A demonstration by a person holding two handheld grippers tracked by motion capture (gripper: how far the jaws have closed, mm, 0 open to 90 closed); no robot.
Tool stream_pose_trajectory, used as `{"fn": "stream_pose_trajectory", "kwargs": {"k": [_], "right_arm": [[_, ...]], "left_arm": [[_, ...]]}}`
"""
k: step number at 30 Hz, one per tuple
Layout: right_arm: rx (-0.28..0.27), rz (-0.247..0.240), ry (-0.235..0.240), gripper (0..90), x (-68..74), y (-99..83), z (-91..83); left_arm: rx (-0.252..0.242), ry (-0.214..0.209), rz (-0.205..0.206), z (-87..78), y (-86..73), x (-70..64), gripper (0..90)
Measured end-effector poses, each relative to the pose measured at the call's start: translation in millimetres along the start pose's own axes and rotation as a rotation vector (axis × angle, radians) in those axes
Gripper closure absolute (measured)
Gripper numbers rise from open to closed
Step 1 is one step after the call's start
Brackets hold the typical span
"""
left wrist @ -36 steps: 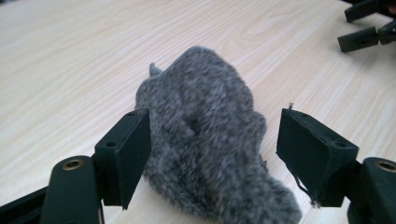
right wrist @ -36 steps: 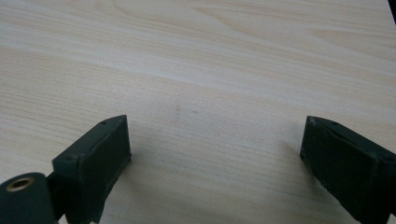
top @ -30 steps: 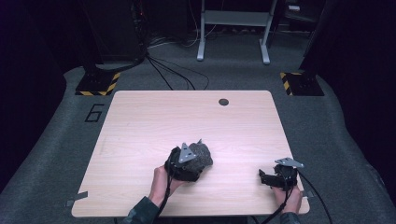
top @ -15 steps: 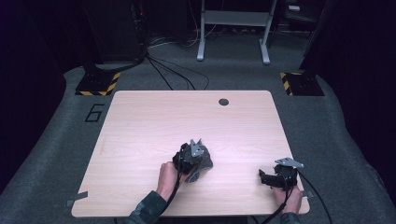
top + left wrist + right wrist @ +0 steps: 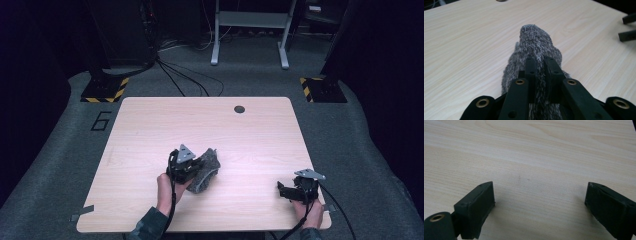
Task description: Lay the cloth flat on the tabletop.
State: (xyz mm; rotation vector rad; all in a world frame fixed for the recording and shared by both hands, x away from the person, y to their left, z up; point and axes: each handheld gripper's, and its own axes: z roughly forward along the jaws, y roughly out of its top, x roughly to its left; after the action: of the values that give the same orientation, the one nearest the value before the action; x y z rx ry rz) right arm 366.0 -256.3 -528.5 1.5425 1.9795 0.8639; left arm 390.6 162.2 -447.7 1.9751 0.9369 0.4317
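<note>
Your left gripper [image 5: 539, 67] has its jaws pinched tight on a fuzzy grey cloth [image 5: 535, 47], whose bunched end pokes out past the tips toward the far side of the wooden table [image 5: 150, 130]. From the high view the cloth [image 5: 206, 172] sits a little left of the table's middle, toward the near edge, with part of it resting on the surface. Your right gripper [image 5: 539, 202] is well apart from it by the near right corner, jaws spread wide over bare wood.
</note>
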Motion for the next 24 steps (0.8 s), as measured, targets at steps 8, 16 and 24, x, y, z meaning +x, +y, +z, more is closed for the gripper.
{"fn": "stream_pose_trajectory", "kwargs": {"k": [8,16,24], "right_arm": [[0.039,0.007,0.008,11.7,3.1,5.5,-0.5],[0.012,-0.026,0.226,14.2,61.1,33.5,2.4],[0.031,-0.098,0.339,17.3,107.5,54.6,11.6]], "left_arm": [[0.001,-0.012,-0.091,-9.4,-13.1,24.2,73.5],[0.049,-0.013,-0.119,-4.1,-21.7,32.7,62.6],[0.080,-0.039,-0.016,6.0,-9.2,6.2,46.6]]}}
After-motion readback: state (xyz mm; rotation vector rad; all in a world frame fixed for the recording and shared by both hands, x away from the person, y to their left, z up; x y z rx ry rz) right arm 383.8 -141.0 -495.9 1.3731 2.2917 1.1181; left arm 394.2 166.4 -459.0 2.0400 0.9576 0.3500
